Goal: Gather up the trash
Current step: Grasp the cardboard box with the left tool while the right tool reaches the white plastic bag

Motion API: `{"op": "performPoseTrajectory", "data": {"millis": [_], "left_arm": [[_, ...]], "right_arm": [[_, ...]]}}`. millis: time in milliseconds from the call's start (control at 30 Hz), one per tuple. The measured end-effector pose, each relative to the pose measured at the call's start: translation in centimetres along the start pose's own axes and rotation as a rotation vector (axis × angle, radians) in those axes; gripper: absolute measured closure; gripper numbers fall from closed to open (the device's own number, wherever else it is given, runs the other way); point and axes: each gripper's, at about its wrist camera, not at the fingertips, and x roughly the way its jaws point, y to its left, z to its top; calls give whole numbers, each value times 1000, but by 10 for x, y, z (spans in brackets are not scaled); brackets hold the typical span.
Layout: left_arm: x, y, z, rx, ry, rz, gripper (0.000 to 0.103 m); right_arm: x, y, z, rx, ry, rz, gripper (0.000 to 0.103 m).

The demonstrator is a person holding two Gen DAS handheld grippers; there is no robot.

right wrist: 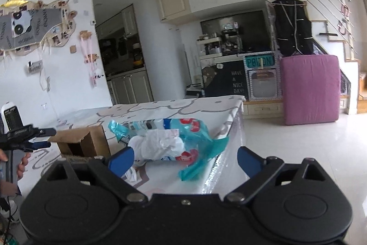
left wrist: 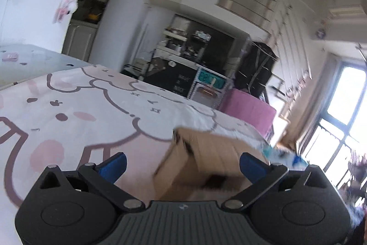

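The right gripper (right wrist: 185,159) is held wide open and empty, framing the crumpled plastic wrappers (right wrist: 169,141) lying near the table (right wrist: 220,105) edge, while the left gripper (left wrist: 183,163), likewise spread and empty, is aimed at the cardboard box (left wrist: 206,160), presumably the collecting bin.

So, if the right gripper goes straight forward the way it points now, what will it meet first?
Most likely the crumpled white plastic bag, lying against the teal printed wrapper on the table. The right gripper is open and both lie just ahead of its jaws, though depth is hard to judge.
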Motion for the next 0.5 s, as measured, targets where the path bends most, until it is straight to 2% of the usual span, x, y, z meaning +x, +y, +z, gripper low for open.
{"op": "performPoseTrajectory", "data": {"millis": [67,167,333,500], "left_arm": [[-3,-3,-9,51,13,-4,0],[3,-8,-14,124,17,56,0],[31,-16,-11,134,25,77,2],[52,-32,-14,233,98,77,15]], "right_arm": [[5,3,-3,-3,10,14,6],[14,7,-6,-12,27,20,7],[28,15,-7,-10,28,26,9],[41,21,-5,-88,6,18,12]]}}
